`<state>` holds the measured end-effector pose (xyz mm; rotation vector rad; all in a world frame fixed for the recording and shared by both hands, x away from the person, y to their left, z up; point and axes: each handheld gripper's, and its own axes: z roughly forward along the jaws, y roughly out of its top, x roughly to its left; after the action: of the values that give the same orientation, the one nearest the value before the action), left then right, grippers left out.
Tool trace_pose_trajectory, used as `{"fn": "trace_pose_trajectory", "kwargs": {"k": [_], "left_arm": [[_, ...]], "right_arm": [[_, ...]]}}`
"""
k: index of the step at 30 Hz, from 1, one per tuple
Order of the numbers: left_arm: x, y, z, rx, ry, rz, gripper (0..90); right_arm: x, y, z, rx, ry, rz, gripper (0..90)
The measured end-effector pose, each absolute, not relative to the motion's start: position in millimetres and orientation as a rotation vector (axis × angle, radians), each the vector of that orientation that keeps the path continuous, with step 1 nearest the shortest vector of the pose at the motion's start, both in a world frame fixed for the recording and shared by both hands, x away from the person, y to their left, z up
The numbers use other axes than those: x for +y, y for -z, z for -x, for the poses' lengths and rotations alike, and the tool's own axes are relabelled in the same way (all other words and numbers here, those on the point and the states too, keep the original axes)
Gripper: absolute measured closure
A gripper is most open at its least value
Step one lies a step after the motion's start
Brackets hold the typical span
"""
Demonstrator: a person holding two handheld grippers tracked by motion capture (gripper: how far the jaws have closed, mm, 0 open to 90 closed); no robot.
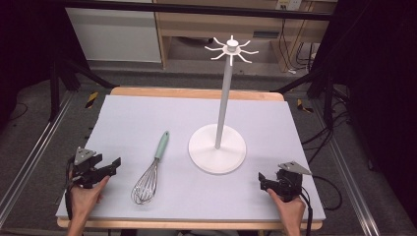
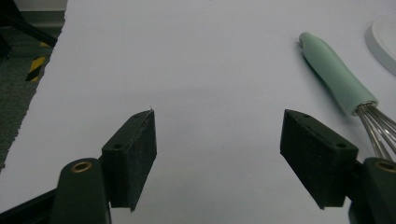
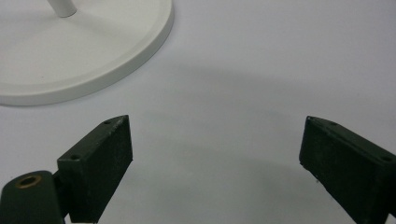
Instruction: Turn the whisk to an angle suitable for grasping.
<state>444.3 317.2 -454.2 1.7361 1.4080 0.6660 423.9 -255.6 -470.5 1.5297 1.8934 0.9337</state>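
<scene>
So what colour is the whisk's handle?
Pale mint green; the whisk's handle shows best in the left gripper view.

I see a whisk [image 1: 150, 172] with shiny metal wires and a smooth matt mint handle [image 2: 334, 72]; matt white stand base [image 3: 70, 51]; matt black jaw pads [image 2: 135, 151].

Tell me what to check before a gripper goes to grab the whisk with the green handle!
1. Left gripper open, nothing held: ok.
2. Right gripper open, nothing held: ok.
3. Wire whisk with the mint-green handle lying flat and free on the pale grey table cover, handle pointing away from the person: ok.
4. Whisk apart from the white hook stand with the round base: ok.
5. Stand upright, hooks at its top bare: ok.
6. Left gripper nearer the whisk than the right: ok.
</scene>
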Motion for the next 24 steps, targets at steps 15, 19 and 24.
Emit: {"fn": "trace_pose_trajectory", "kwargs": {"k": [15,19,24], "left_arm": [[297,434,-439,1.341,-0.610,-1.760,31.4],[292,431,-437,1.337,-0.606,-1.765,32.3],[285,427,-437,1.322,-0.610,-1.774,33.1]], "right_arm": [[-252,468,-418,1.908,-0.943,-1.517,10.0],[-250,467,-417,1.915,-0.945,-1.504,10.3],[-250,466,-416,1.913,-0.946,-1.500,10.3]]}}
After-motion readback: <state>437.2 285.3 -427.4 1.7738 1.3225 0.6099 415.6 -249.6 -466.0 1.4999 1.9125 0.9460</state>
